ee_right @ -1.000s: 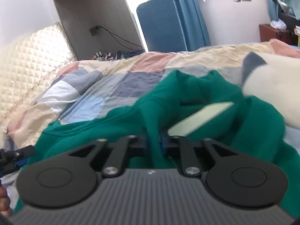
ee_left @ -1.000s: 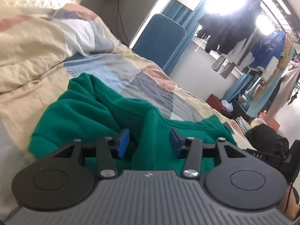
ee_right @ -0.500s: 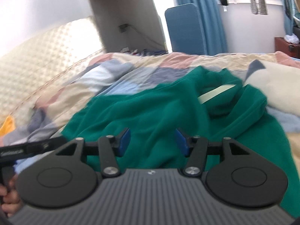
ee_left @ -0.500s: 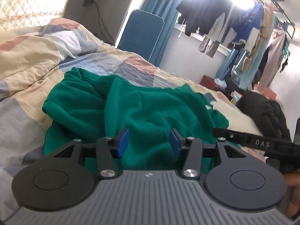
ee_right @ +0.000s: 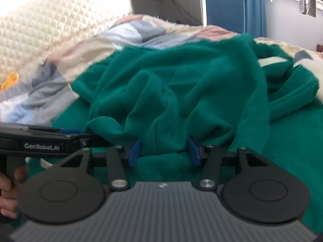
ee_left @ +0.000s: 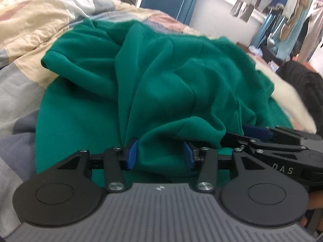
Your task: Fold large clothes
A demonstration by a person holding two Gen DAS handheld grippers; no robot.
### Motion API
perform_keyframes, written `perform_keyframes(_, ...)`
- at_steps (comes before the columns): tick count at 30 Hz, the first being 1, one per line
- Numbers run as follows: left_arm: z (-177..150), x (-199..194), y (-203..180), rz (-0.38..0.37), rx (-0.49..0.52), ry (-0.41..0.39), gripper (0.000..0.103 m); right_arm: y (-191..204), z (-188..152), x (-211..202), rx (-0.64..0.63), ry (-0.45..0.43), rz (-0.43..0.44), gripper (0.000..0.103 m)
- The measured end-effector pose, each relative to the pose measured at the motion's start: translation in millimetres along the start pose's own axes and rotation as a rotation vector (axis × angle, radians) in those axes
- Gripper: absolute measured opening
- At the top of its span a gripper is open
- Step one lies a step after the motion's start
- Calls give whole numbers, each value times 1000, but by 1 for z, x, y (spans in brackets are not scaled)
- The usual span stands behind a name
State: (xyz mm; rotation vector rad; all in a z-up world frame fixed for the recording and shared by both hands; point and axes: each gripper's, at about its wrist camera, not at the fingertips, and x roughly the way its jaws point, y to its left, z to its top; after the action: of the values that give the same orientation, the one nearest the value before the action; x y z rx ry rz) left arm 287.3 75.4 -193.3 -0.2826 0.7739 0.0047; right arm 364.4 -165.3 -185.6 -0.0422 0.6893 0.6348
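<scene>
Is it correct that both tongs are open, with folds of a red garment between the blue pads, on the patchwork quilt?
Not quite: the garment is green, as both wrist views show. Otherwise correct: left tongs and right tongs are open around its folds, on the patchwork quilt.

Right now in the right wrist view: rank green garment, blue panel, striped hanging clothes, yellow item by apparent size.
1. Green garment, by far the largest.
2. Blue panel.
3. Striped hanging clothes and yellow item: look alike, and they sit at different distances, so unranked.
</scene>
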Motion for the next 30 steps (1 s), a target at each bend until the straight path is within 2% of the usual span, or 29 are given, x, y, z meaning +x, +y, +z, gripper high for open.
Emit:
perform_keyframes(5,3,13,5,5,-26,24,52,4,-5,17,-21,31,-19,55)
perform_keyframes(10,0,5,2,6,-20,-8,53,2,2,9,20,55,-13,55)
perform_keyframes(14,-4,-28,2,-13,-37,-70,53,0,6,-24,64,50,8,54)
perform_keyframes(17,-12,-56,3,-20,-62,-77,53,-2,7,-58,79,21,20,54)
perform_keyframes(20,-19,-84,2,4,-33,-90,53,-8,6,-88,112,5,25,54)
perform_keyframes(27,-28,-129,14,40,-78,-64,53,-35,-9,-137,181,27,-17,54)
perform_keyframes(30,-30,-138,26,68,-109,-36,53,-60,-27,-148,275,64,-18,54)
